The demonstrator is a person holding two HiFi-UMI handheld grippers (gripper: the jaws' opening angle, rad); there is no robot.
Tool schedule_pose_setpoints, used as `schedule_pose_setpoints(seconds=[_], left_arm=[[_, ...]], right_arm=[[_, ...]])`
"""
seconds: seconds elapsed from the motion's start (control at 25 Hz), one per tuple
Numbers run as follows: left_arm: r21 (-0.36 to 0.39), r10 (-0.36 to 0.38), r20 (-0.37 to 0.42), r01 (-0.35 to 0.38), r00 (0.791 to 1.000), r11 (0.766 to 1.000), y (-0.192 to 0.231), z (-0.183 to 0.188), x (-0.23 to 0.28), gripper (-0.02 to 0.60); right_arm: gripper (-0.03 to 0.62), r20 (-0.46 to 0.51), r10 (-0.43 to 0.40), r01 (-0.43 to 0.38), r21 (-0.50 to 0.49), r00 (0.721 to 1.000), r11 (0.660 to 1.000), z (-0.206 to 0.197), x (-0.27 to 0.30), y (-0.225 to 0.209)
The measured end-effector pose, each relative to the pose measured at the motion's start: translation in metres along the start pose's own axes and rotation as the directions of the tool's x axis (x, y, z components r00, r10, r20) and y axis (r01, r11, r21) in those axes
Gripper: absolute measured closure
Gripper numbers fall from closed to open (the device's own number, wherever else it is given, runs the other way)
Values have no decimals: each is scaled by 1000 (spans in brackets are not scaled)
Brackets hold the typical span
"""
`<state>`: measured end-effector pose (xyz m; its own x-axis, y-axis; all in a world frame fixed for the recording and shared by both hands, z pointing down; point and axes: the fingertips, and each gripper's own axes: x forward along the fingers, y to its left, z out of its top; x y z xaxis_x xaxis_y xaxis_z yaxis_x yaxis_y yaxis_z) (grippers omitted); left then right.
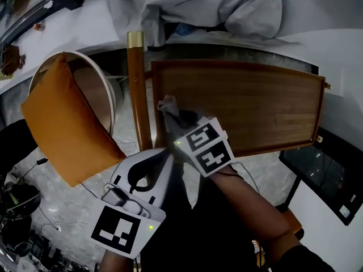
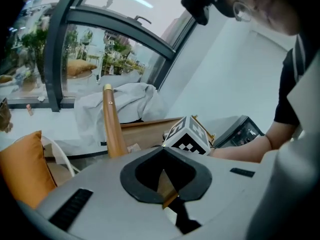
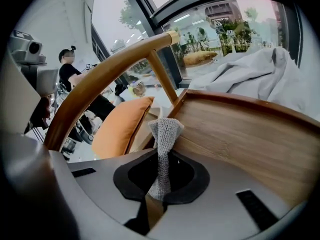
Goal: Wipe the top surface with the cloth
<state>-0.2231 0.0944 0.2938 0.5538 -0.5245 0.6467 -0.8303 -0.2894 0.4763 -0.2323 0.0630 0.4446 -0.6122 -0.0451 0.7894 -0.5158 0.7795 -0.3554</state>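
The top surface is a wooden tray-like tabletop (image 1: 255, 103) with a raised rim, also visible in the right gripper view (image 3: 250, 139). My right gripper (image 1: 180, 124) is at its near left corner, shut on a grey knitted cloth (image 1: 169, 107). In the right gripper view, the cloth (image 3: 165, 131) stands up from the pinched jaws (image 3: 161, 159) against the wood by the rim. My left gripper (image 1: 163, 153) hangs below the table's near edge, jaws together, holding nothing. The left gripper view shows its tips (image 2: 163, 150) meeting, with the right gripper's marker cube (image 2: 187, 136) just beyond.
A wooden post with a brass cap (image 1: 136, 84) stands against the table's left edge. An orange cushion (image 1: 65, 123) lies in a round chair to the left. A heap of pale fabric (image 1: 198, 4) sits behind the table. A black device (image 1: 323, 171) stands at the right.
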Motion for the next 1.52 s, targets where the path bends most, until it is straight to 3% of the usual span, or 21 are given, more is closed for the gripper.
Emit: schedule_pose_setpoints(seconds=[0.4,1.0,1.52], left_arm=[[146,-44,-123,62,991,987,-64,19,51,571],[173,-134,-210,171,969,970,-173,25,169,571],[187,-186,-271,241,945,953,-232,16,248,571]], right_arm=[[554,-4,-66,66,65,998,996,-41,-58,-73],[554,12,-211,207,149,977,967,-111,-172,-209],[554,-1,-343,337,189,939,922,-164,-258,-305]])
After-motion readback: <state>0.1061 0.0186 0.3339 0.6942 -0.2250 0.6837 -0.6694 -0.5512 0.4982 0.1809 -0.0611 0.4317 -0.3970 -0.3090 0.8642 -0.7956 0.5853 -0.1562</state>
